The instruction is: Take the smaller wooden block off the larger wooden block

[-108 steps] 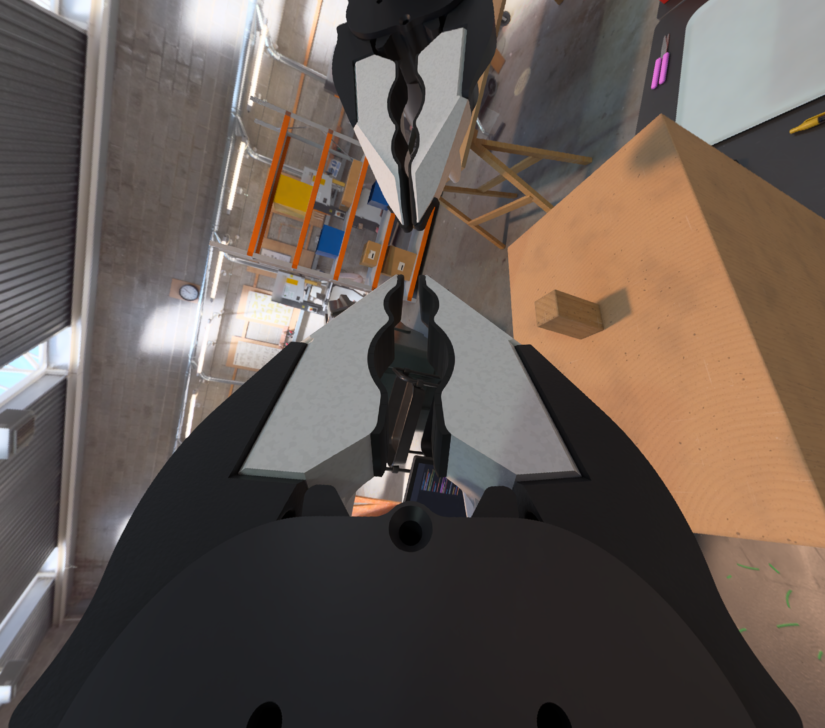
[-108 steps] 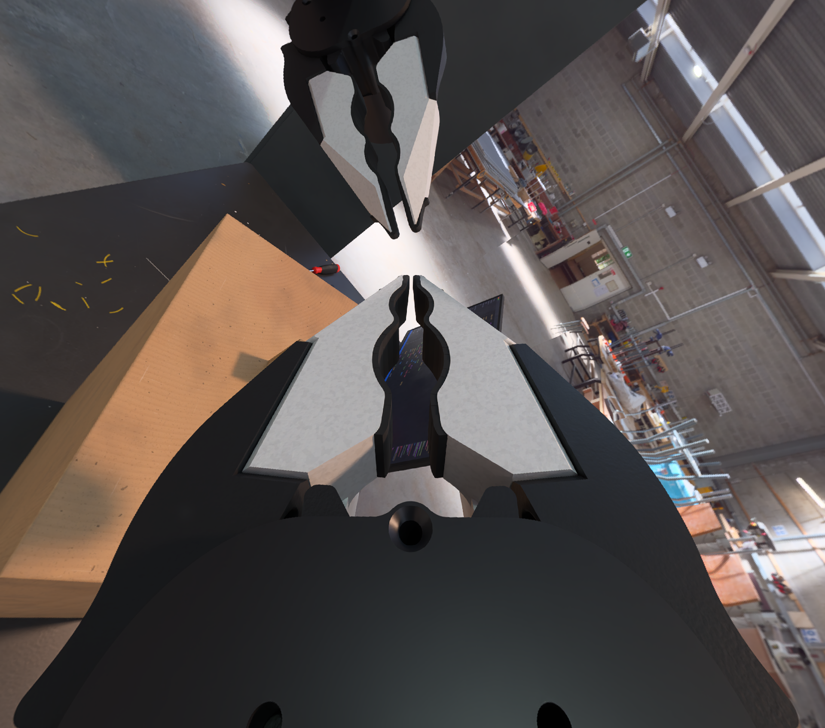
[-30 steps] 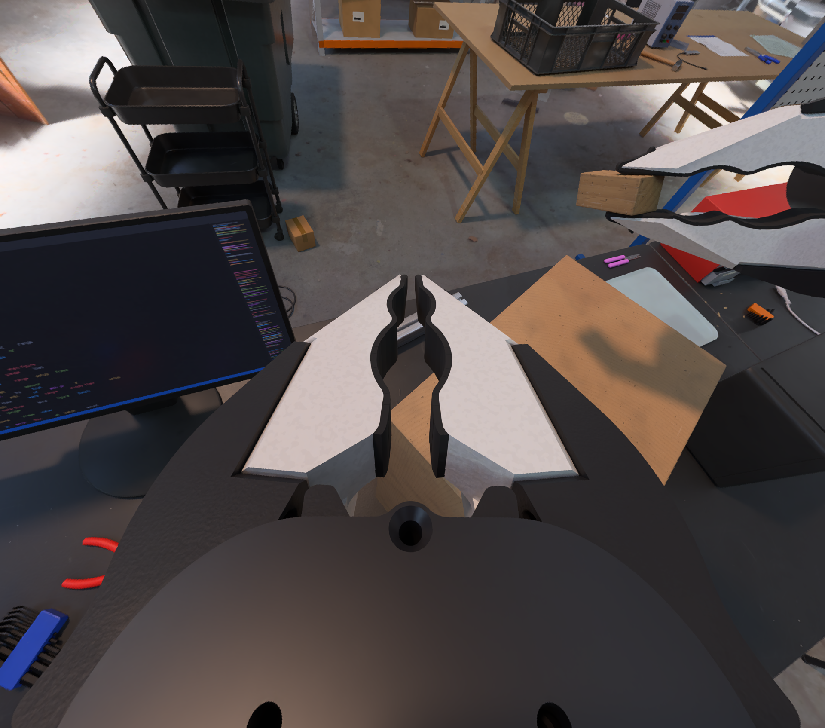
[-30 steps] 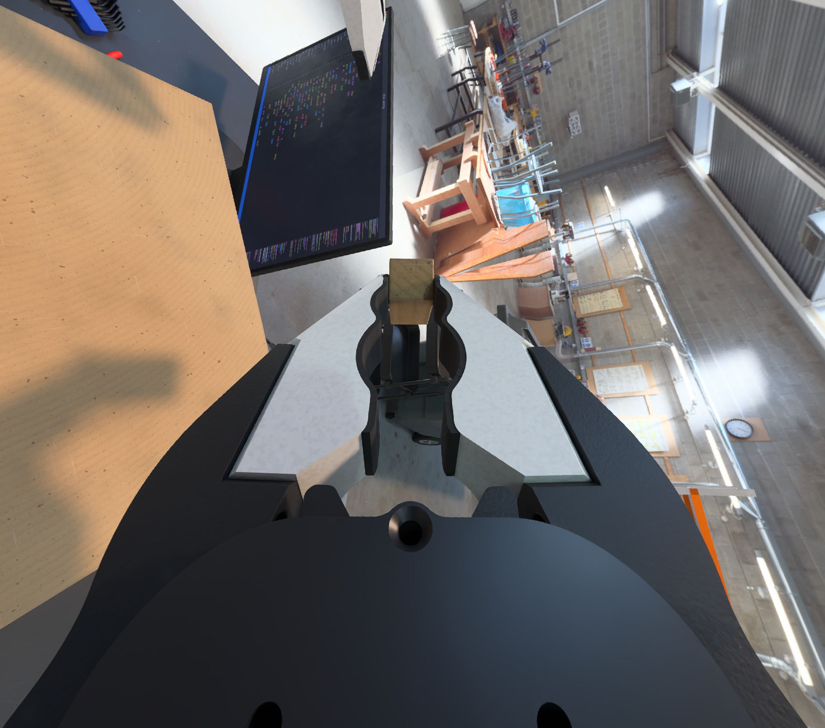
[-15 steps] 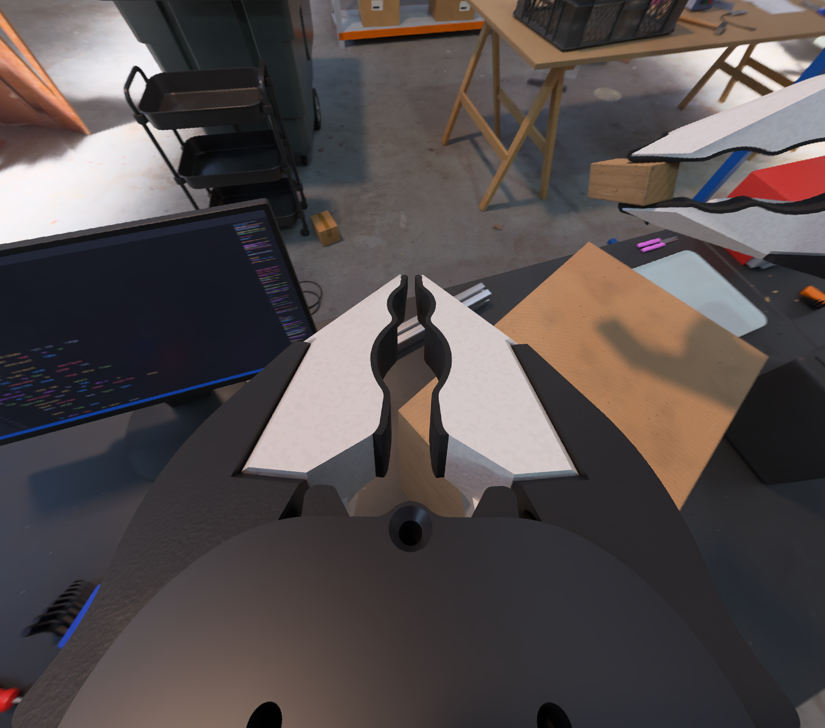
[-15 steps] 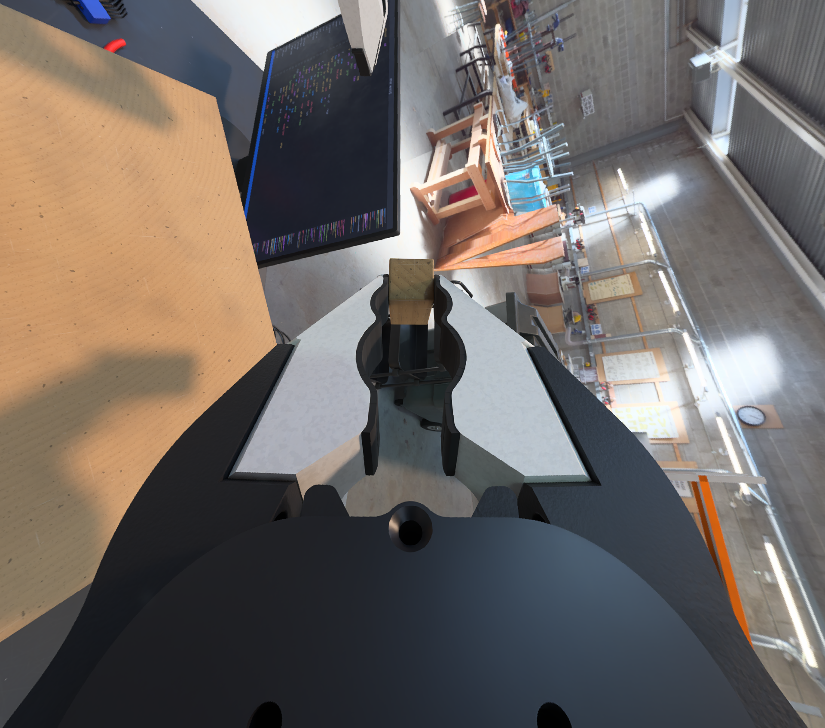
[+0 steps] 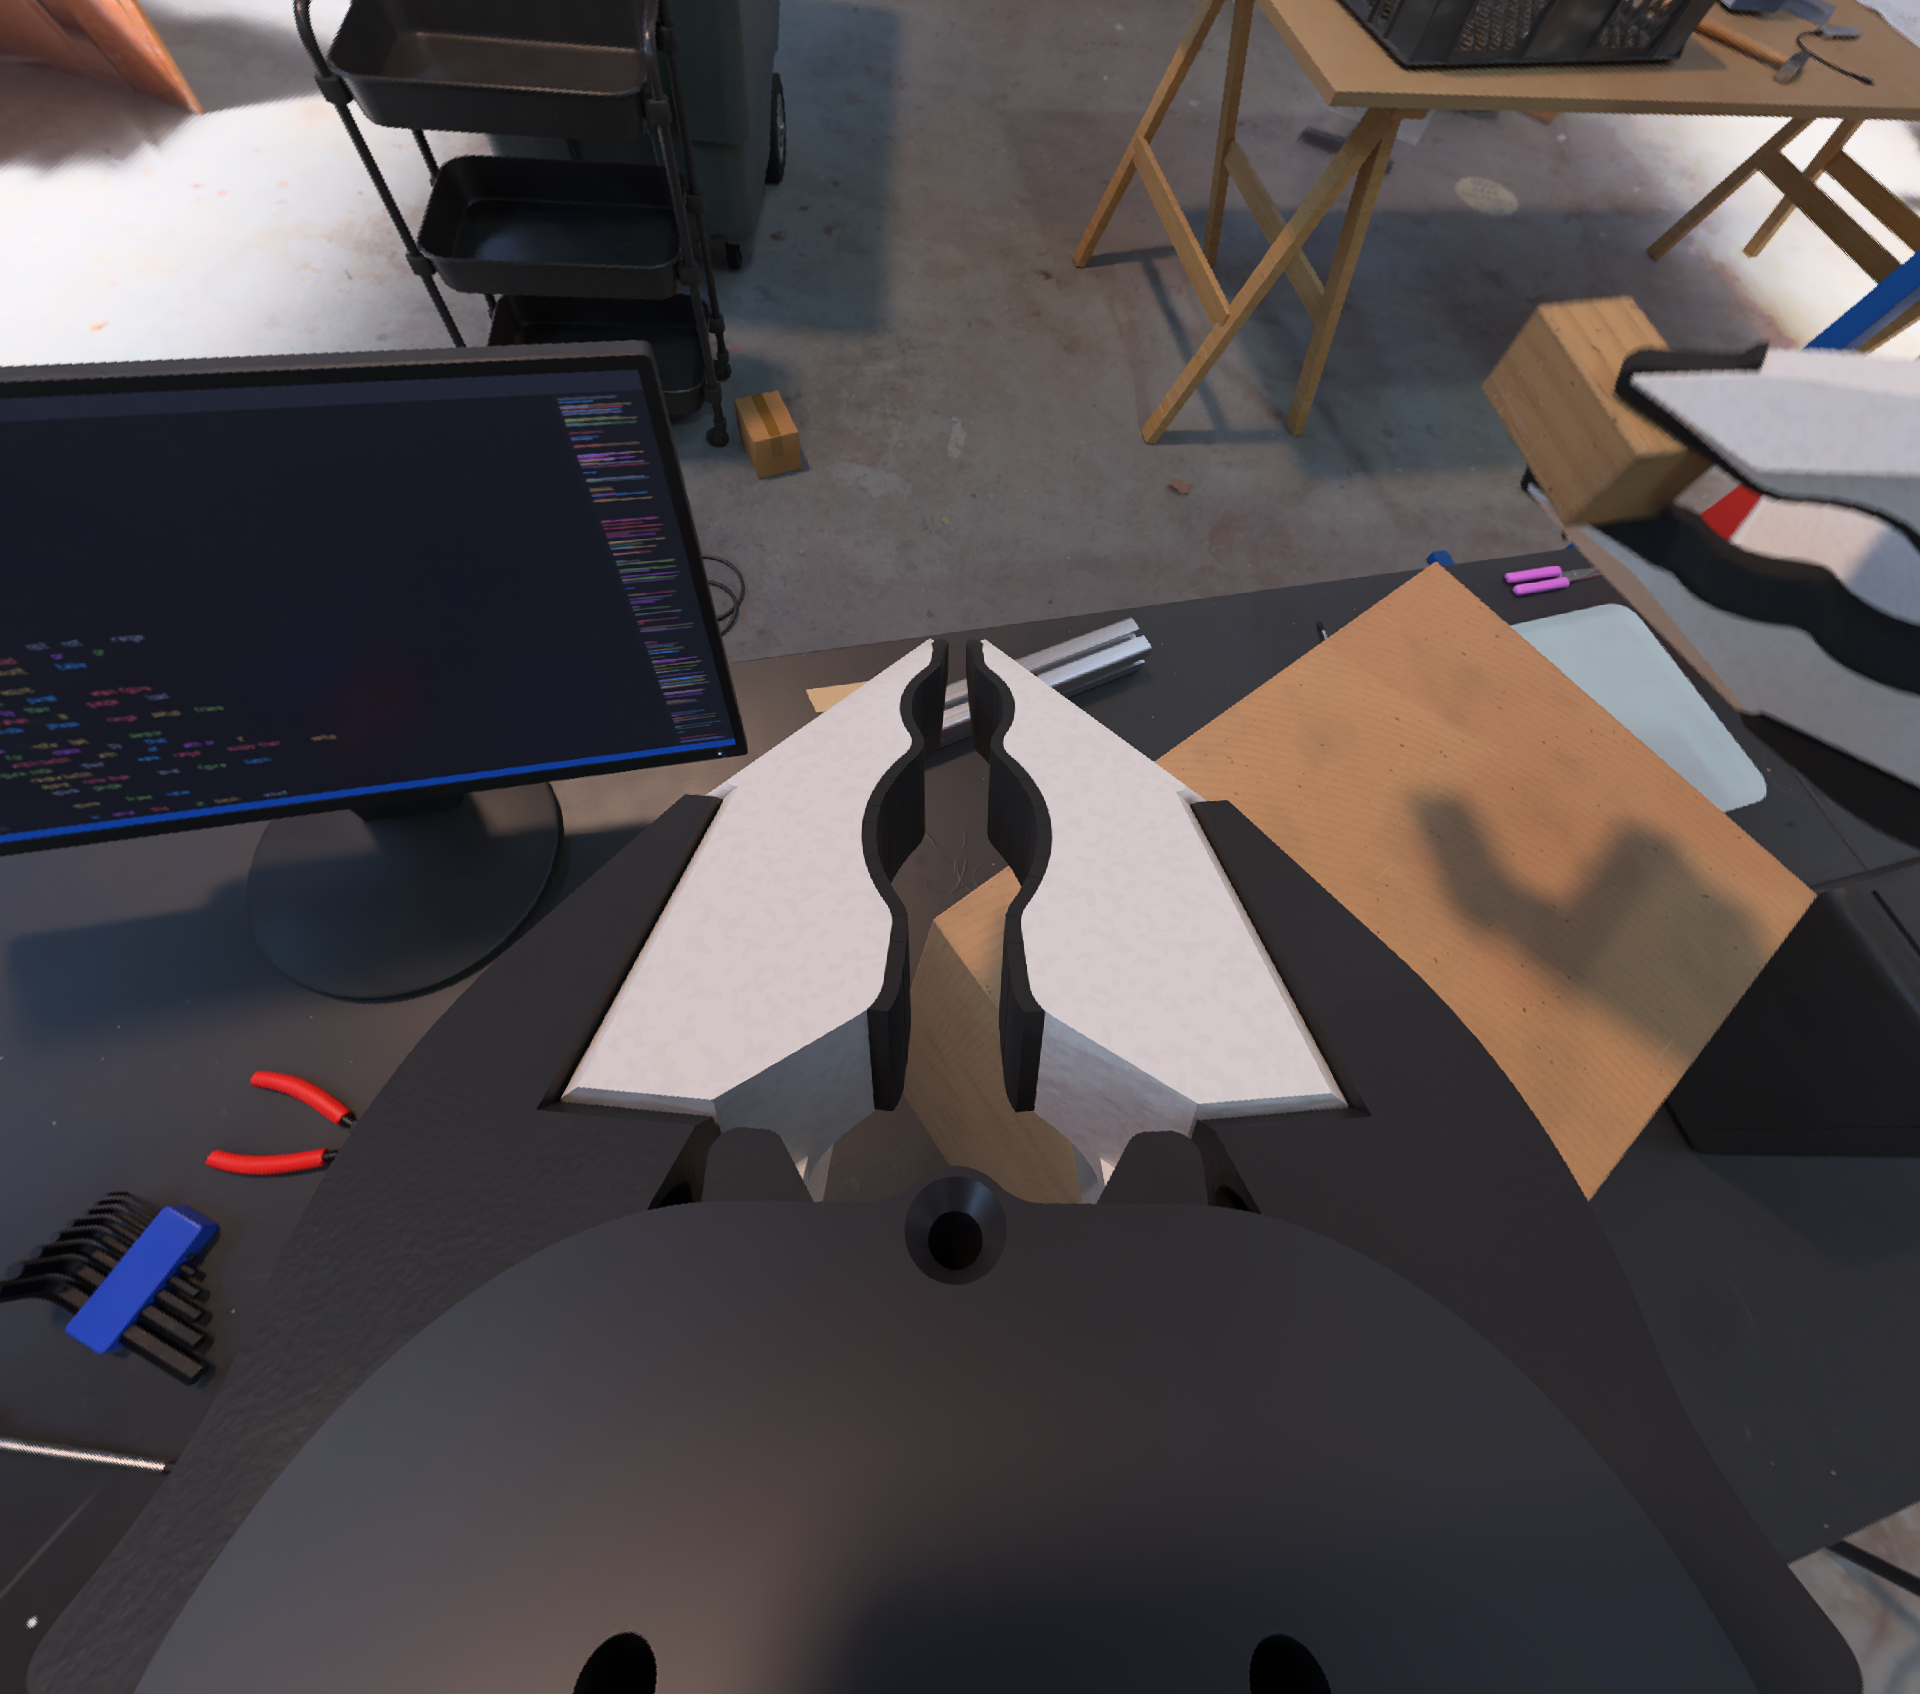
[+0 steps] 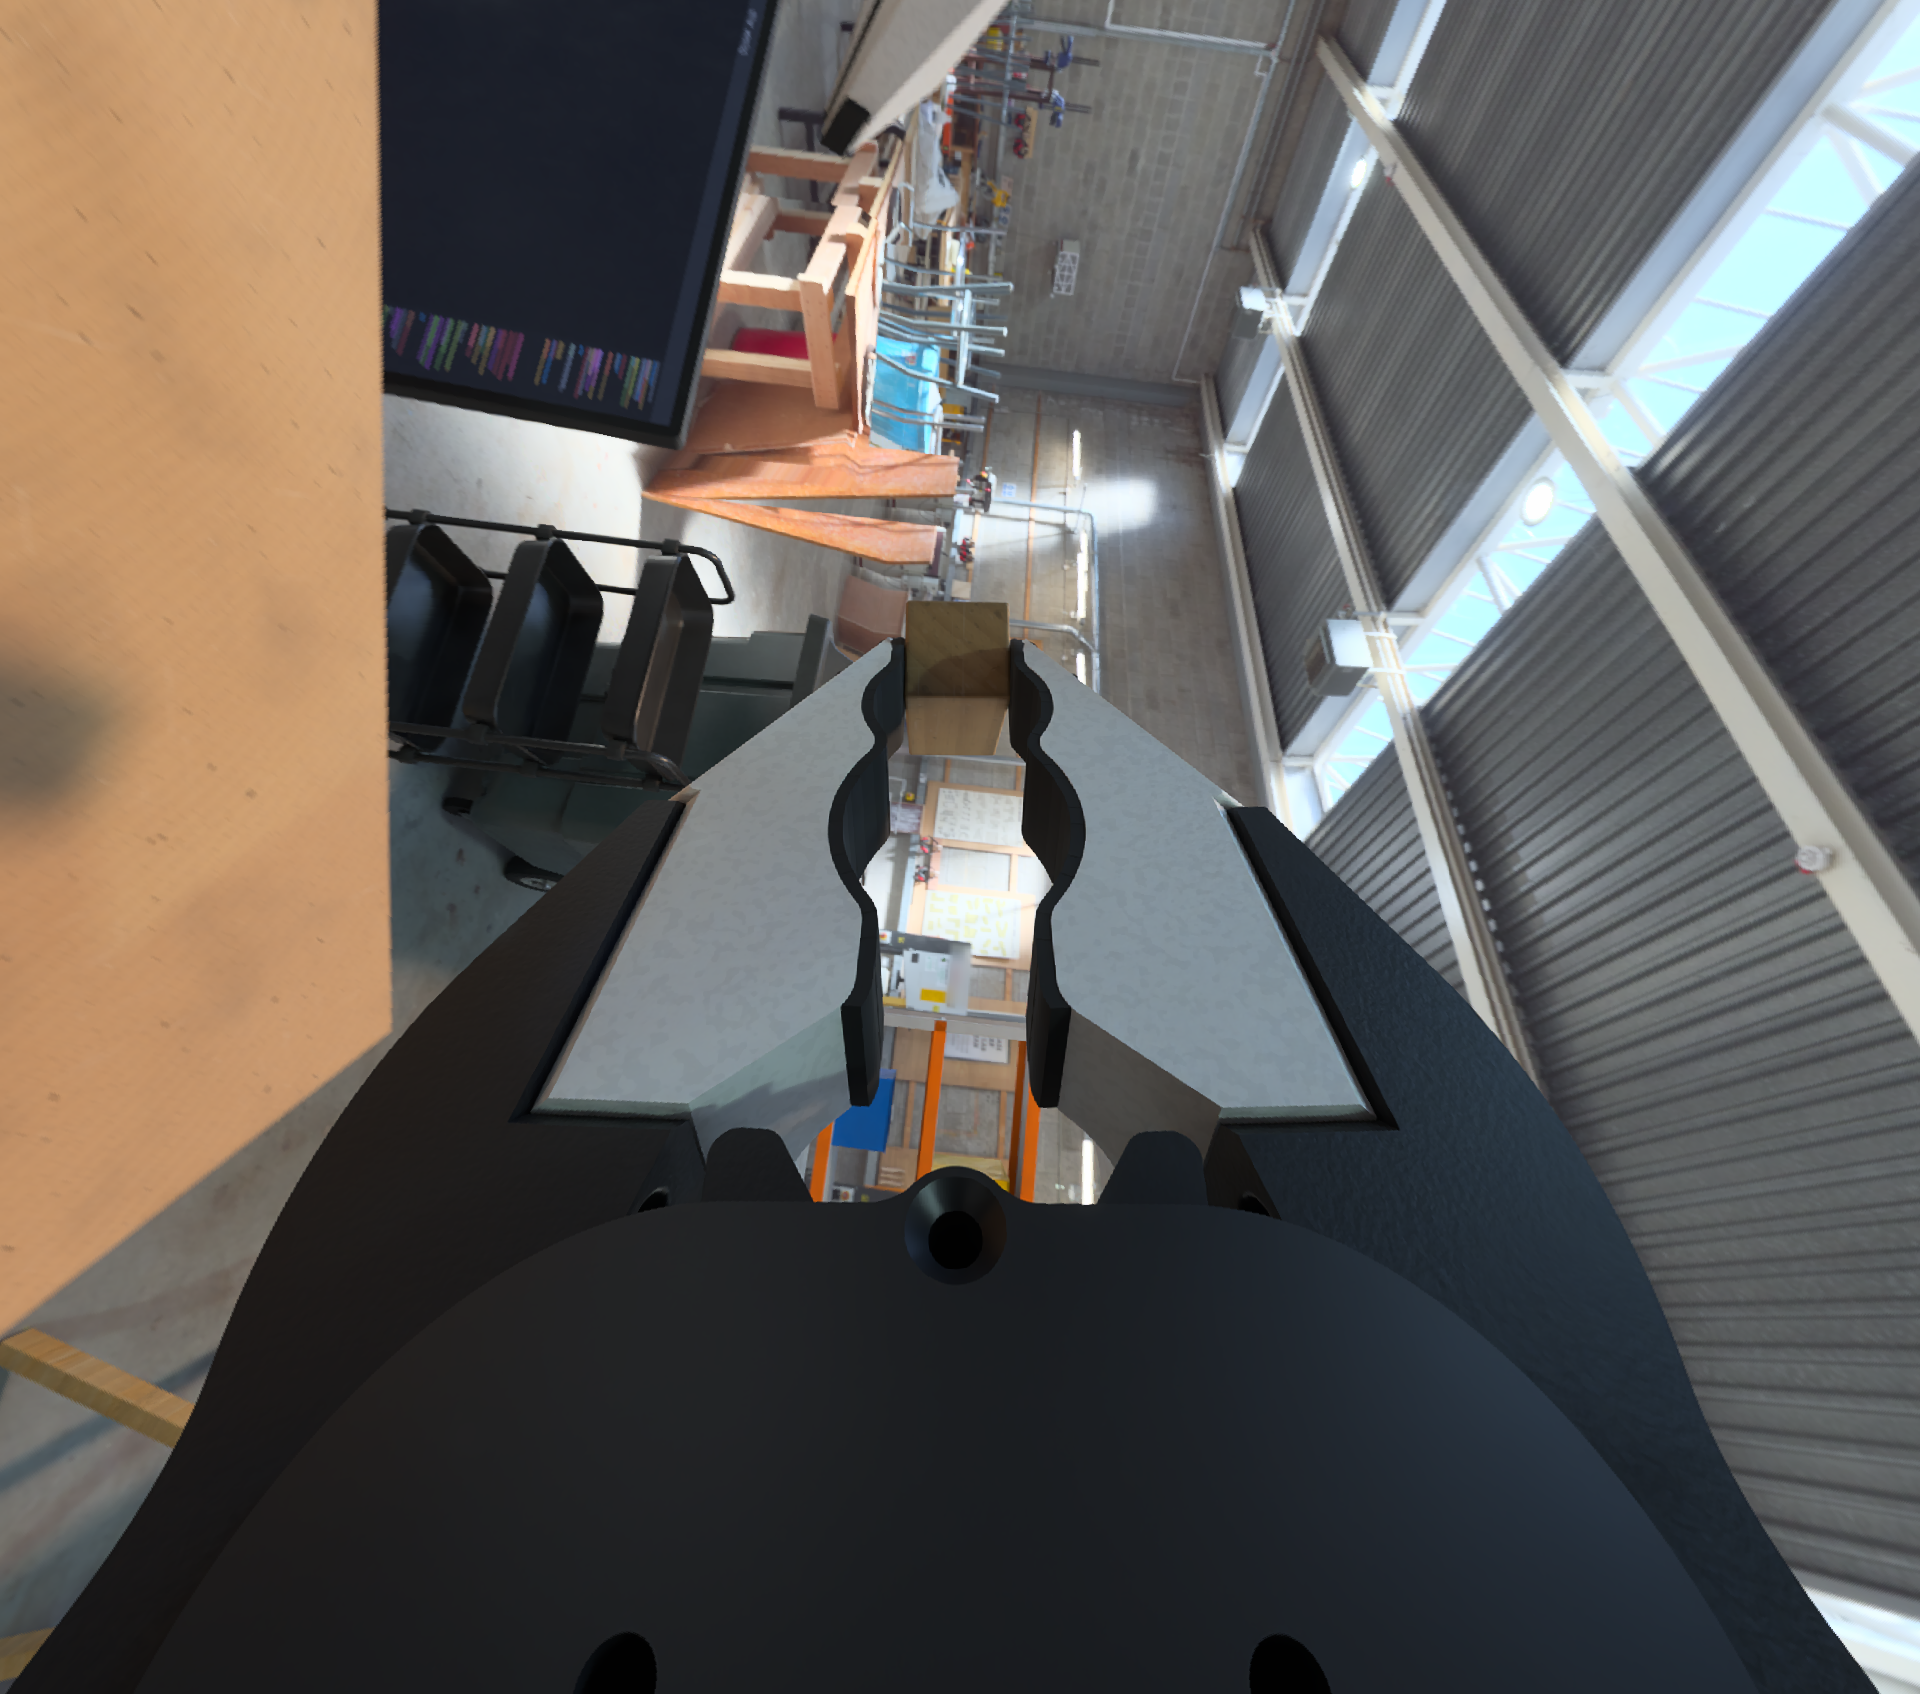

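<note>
Your right gripper [image 8: 956, 668] has its fingers clamped on the smaller wooden block [image 8: 954, 676], pinched at the very tips, with about half the block sticking out past them. In the left wrist view you see the same block [image 7: 1574, 408] in the air, up and to the right, clear of the larger wooden block [image 7: 1475, 855], which lies flat on the dark bench with only shadows on its top. That gap is what the next move turns on: the small block sits above and beyond the far right corner of the big one, so I judge that a set-down on the bench calls for carrying it farther outward before lowering. The block's long axis runs along the fingers, pointing away from the right gripper. It is pale, squared timber with visible grain and crisp edges, likely light and rigid, but the shallow tip grip could let it pivot. Your left gripper [image 7: 956, 657] holds nothing, fingers nearly together with a thin slit between the tips, hanging over the big block's near left corner, next to the monitor [image 7: 312, 595].
</note>
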